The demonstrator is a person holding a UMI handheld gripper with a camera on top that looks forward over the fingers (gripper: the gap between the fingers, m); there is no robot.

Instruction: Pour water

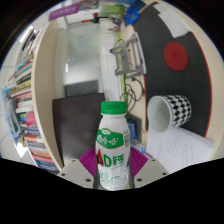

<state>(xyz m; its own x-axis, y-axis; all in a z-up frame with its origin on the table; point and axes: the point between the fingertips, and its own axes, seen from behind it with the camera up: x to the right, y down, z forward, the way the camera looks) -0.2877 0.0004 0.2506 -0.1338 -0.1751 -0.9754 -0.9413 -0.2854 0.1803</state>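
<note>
The gripper (pixel 114 172) is holding a small plastic bottle (pixel 113 145) upright between its two fingers. The pink pads (pixel 88 161) are pressing against the bottle's sides just at the green and white label, so the fingers are closed only as far as the bottle's width allows. The bottle is wearing a green cap (pixel 113 107) that is sitting on its neck, and the milky white body is showing above the label.

Just ahead and off to the right of the bottle, a paper cup (pixel 170 111) with a black and white chequered pattern is lying tilted on the white table (pixel 185 150), its open mouth facing toward the bottle. The two are near each other but not touching. Some faint line drawings are showing on the table surface below the cup.

Beyond the bottle, a dark panel (pixel 75 125) is standing behind it. Along the left edge of the table, a row of books (pixel 28 120) is leaning, spines outward.
</note>
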